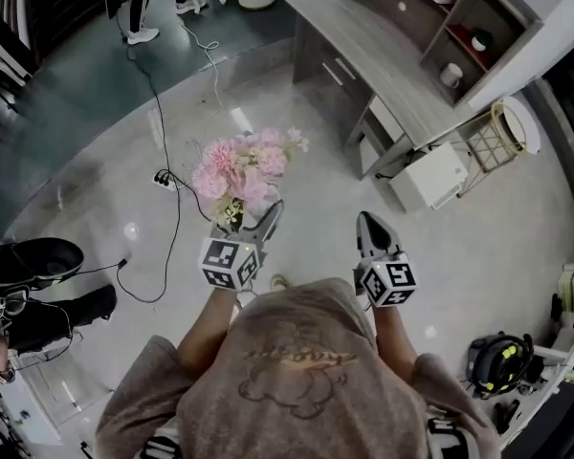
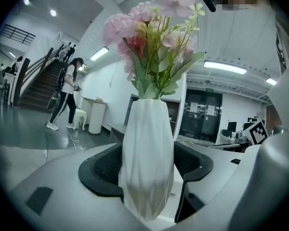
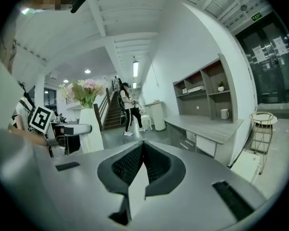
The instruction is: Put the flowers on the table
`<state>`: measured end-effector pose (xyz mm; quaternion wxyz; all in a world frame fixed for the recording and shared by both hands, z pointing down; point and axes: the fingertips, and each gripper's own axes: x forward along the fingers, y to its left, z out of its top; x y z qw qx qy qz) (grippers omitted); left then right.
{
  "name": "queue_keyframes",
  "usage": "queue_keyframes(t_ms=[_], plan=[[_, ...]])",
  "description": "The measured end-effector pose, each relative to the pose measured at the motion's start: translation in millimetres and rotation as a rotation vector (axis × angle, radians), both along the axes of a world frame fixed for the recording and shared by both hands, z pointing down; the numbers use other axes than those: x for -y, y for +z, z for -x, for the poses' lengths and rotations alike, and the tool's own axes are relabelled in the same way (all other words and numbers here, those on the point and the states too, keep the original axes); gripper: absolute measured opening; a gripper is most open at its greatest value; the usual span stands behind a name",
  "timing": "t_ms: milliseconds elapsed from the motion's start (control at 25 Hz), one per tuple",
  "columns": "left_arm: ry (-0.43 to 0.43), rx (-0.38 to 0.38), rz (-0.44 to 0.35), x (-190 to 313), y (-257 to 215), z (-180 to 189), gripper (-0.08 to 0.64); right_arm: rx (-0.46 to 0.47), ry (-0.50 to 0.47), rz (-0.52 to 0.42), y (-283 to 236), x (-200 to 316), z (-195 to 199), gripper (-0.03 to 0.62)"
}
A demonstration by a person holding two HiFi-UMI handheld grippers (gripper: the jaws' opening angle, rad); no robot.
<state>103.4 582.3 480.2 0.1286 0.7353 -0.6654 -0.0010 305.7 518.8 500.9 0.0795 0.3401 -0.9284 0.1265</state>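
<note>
**Inspector:** Surroundings?

**Observer:** Pale polished floor point(image 1: 459, 247). A grey table point(image 1: 383, 60) with shelves behind it stands at the upper right of the head view. A black cable point(image 1: 161, 151) trails across the floor at the left.

**Inspector:** The flowers?

**Observer:** Pink flowers point(image 1: 241, 168) with green leaves, standing in a white faceted vase point(image 2: 148, 158). The vase is upright and carried in the air over the floor, well apart from the table and to its left in the head view.

**Inspector:** Left gripper?

**Observer:** The left gripper point(image 1: 253, 223) is clamped on the vase. Both dark pads point(image 2: 103, 165) press its sides low on the body, and the jaws stand wide around it.

**Inspector:** Right gripper?

**Observer:** The right gripper point(image 1: 371, 229) is held level beside the left one, closer to the table. Its jaws are together, the tips meet, and nothing is between them.

**Inspector:** Small items?

**Observer:** One white mug point(image 3: 224, 113) on a lower shelf.
</note>
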Motion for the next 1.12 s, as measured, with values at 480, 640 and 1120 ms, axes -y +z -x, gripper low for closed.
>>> queue_keyframes(t_ms=[480,640,1120], plan=[[0.014,0.011,-0.019,46,1,47,0.342,0.007,0.032,-0.013,1,49,39,-0.002],[0.006,0.024,-0.018,78,-5,67,0.342,0.008,0.013,-0.004,2,82,63,-0.002],[-0.009,0.042,-0.004,229,-13,123,0.342,0.019,-0.037,0.004,-6,243,129,-0.002]])
